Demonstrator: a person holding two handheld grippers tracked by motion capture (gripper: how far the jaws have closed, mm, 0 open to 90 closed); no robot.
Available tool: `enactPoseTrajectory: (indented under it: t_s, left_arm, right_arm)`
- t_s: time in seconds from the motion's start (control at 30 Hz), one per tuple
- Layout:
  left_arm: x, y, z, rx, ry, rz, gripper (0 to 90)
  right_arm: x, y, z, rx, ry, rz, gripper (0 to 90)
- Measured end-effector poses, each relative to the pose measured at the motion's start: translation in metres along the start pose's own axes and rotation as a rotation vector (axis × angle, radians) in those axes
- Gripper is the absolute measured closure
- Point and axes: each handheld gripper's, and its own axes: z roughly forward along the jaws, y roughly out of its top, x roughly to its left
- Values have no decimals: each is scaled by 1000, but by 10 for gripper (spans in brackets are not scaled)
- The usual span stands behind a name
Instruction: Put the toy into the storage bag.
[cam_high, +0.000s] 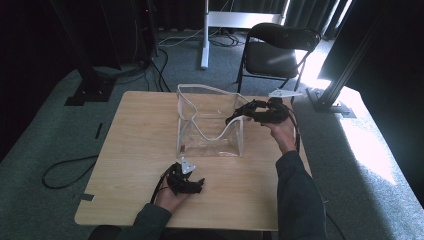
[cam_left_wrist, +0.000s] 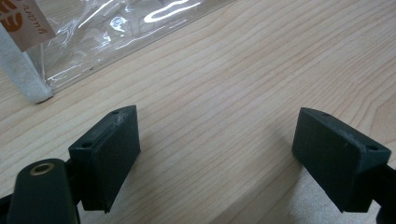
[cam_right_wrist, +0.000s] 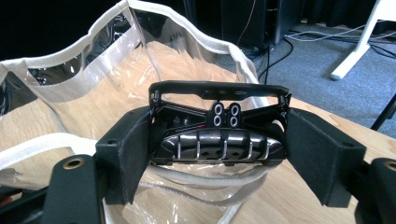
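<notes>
My right claw (cam_right_wrist: 217, 154) is clenched on a black plastic part (cam_right_wrist: 217, 135), a flat, ribbed piece with a thin frame bar across its top and four small metal-ringed holes in the middle (I cannot tell just what it belongs to). Both pads press on its two short ends, and I hold it over the open mouth of the clear plastic bag (cam_high: 210, 127) that stands toward the far right of the worktop (cam_high: 135, 150), near the far edge. In the high view the right claw (cam_high: 240, 116) hangs at the bag's right rim.

I judge the part to be light and stiff: hard moulded plastic that will not give under the pads. Its glossy ribs look slippery, so the end faces where I hold it now seem the best place. The thin top bar looks like the weak spot, and I would not pinch there.

The bag is the opposite: soft, floppy film with a white fabric rim that sags in a wave. It will fold if nudged, and the stitched rim or a corner seam is the place to take it.

My left claw (cam_left_wrist: 215, 154) is released, jaws spread wide with bare wood between them, resting near the near edge, close to the bag's near corner (cam_left_wrist: 39, 91).
</notes>
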Motion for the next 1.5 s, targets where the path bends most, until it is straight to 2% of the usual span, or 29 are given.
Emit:
enactPoseTrajectory:
  t_s: [0.17, 0.33, 0.57, 0.8, 0.9, 0.97, 1.23, 1.37, 1.5]
  left_arm:
    - [0, 0, 0, 1, 0, 0, 151]
    - [0, 0, 0, 0, 0, 0, 151]
    - [0, 0, 0, -1, 1, -2, 151]
    - [0, 0, 0, 1, 0, -2, 152]
    - [0, 0, 0, 0, 0, -3, 152]
    - [0, 0, 0, -2, 0, -5, 152]
    - [-1, 0, 0, -2, -4, -2, 154]
    - [-1, 0, 0, -1, -4, -2, 154]
    - [-1, 0, 0, -1, -3, -1, 154]
  right_arm:
    - [3, 1, -1, 18, -20, -29, 260]
    - [5, 1, 0, 18, -30, -36, 260]
    - [12, 2, 0, 19, -66, -75, 248]
    - [13, -2, 3, 2, -79, -58, 229]
    - [12, -5, 4, -9, -68, -45, 211]
    - [11, -5, 2, -13, -94, -49, 231]
    - [10, -8, -5, -13, -115, -38, 237]
    - [17, -7, -12, -15, -151, -66, 236]
    - [26, -15, -23, -21, -179, -92, 235]
